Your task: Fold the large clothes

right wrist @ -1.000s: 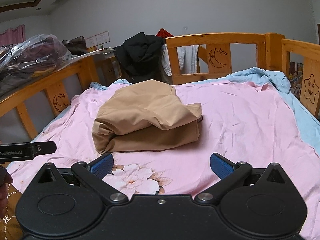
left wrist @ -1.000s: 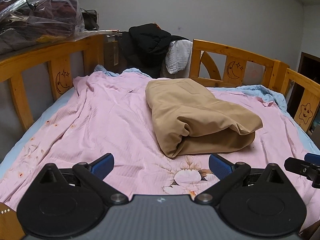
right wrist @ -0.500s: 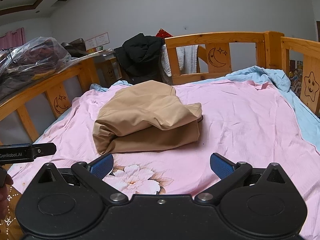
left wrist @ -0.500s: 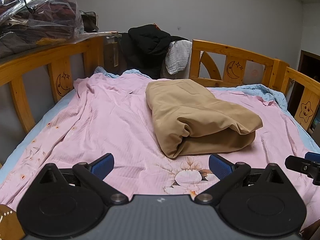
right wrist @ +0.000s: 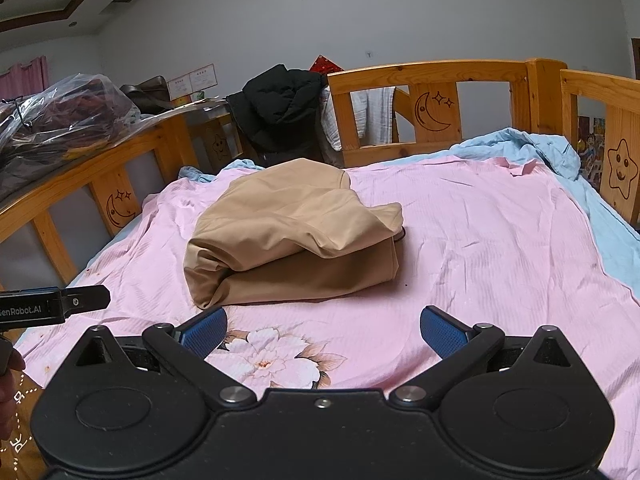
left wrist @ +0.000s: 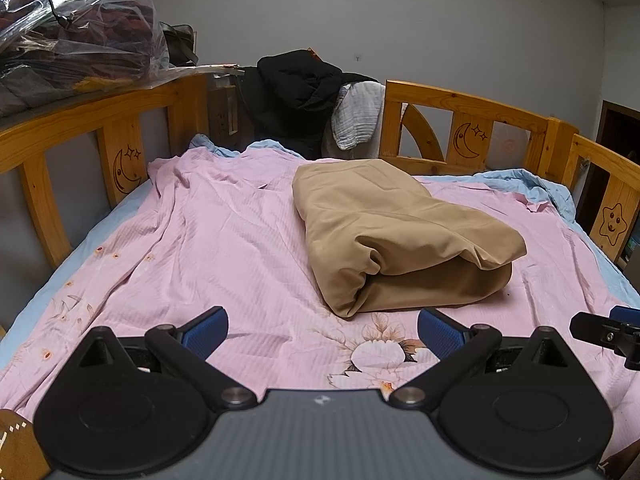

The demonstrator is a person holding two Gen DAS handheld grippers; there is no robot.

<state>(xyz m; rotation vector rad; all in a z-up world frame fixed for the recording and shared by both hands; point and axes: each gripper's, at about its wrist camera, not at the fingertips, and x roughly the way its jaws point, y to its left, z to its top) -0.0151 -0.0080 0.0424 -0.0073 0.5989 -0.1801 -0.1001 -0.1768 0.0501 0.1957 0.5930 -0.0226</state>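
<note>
Almost nothing has changed over the last second: the left gripper (left wrist: 322, 330) and right gripper (right wrist: 323, 328) hang back, fingers spread wide and empty, so the fold looks finished. One tan garment (left wrist: 394, 240), apparently folded in a thick bundle, lies mid-bed on the pink sheet (left wrist: 208, 240); two grippers, one black jacket (left wrist: 296, 96) on the far rail.

folded tan garment (right wrist: 294, 240), pink sheet (right wrist: 480, 248), jaws apart

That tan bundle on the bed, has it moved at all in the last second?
No. The tan bundle lies in the same spot against the flower print and the bed rail.
</note>
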